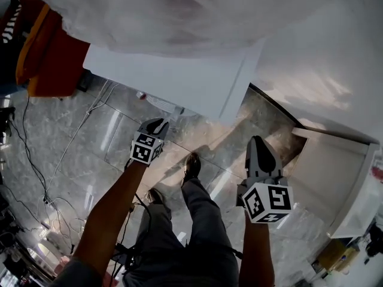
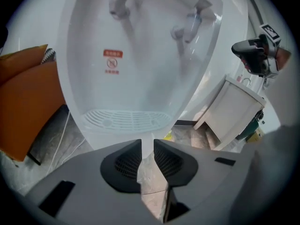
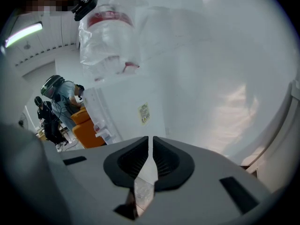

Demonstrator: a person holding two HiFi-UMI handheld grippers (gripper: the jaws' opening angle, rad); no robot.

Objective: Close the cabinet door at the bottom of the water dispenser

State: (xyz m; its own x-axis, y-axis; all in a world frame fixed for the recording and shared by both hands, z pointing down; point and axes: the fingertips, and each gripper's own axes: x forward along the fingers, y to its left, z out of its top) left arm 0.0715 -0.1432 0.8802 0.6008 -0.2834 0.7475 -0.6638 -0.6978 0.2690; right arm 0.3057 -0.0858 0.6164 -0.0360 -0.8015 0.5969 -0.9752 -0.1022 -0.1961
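The white water dispenser [image 1: 179, 76] stands at the top of the head view, its top wrapped in clear plastic. Its lower front panel, the cabinet door [image 1: 161, 79], looks flush with the body. My left gripper [image 1: 158, 125] hangs above the floor just short of that panel, touching nothing. In the left gripper view the taps and drip tray [image 2: 124, 120] fill the frame, and the left gripper [image 2: 147, 145] stands slightly open with nothing between its jaws. My right gripper [image 1: 257, 142] hovers right of the dispenser. The right gripper [image 3: 150, 140] is shut and empty, facing the dispenser's side wall [image 3: 140, 111].
An orange chair [image 1: 51, 58] stands left of the dispenser. Cables [image 1: 36, 172] trail over the marble floor at the left. A low white cabinet [image 1: 335, 178] sits at the right. The person's legs and shoes [image 1: 191, 167] are between the grippers. People stand far off [image 3: 58, 102].
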